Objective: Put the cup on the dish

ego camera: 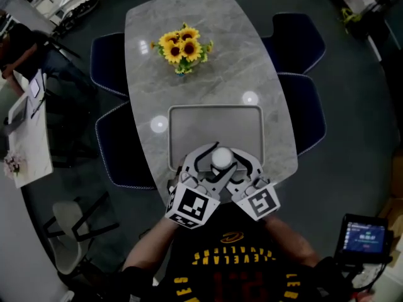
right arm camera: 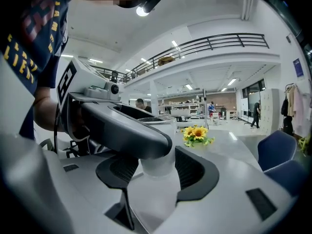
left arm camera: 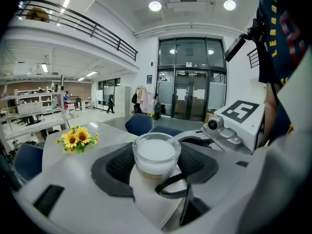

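Observation:
A small white cup [ego camera: 221, 157] with a clear rim sits between both grippers, over the near edge of the grey dish-like tray [ego camera: 216, 119]. I cannot tell whether it rests on the tray or hangs above it. My left gripper [ego camera: 209, 162] comes in from the left, and in the left gripper view its dark pads [left arm camera: 113, 167] press the cup [left arm camera: 156, 156] on both sides. My right gripper [ego camera: 242, 163] comes in from the right with its pads [right arm camera: 195, 172] against the cup's base [right arm camera: 157, 168]. The left gripper's finger [right arm camera: 122, 126] crosses over the cup's top there.
A vase of sunflowers [ego camera: 182, 48] stands on the far half of the grey marble table [ego camera: 151, 93]. Dark blue chairs [ego camera: 301, 43] line both long sides. The person's torso is right at the near table edge.

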Action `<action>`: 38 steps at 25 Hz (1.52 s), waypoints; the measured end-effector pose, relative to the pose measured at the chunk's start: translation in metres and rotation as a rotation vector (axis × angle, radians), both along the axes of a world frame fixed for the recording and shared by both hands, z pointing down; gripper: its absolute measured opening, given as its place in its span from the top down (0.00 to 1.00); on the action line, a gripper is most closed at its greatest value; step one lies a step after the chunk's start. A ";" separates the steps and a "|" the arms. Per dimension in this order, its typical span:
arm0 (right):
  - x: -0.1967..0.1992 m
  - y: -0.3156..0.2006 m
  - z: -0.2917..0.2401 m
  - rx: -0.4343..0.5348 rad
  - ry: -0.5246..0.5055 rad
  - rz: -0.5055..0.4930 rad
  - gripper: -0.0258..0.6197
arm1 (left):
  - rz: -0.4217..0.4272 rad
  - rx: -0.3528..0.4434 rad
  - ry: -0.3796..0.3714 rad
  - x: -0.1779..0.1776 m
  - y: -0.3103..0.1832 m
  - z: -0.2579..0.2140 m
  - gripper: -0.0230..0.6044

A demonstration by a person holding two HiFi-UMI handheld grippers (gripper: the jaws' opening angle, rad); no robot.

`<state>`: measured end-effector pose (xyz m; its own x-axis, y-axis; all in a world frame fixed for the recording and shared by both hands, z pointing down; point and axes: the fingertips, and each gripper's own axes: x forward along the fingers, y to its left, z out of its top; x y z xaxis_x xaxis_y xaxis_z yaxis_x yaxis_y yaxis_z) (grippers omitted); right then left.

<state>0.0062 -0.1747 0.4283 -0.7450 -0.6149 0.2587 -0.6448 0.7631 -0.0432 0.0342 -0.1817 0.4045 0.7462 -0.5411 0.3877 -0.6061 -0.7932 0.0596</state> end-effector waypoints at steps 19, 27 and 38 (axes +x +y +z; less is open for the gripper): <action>0.015 -0.033 0.067 0.004 0.095 -0.088 0.58 | -0.053 -0.092 -0.115 0.014 -0.032 0.072 0.54; 0.016 -0.038 0.092 -0.023 0.108 -0.099 0.58 | -0.063 -0.128 -0.137 0.015 -0.038 0.097 0.54; 0.013 -0.048 0.123 -0.056 0.165 -0.113 0.58 | -0.058 -0.164 -0.190 0.011 -0.048 0.127 0.54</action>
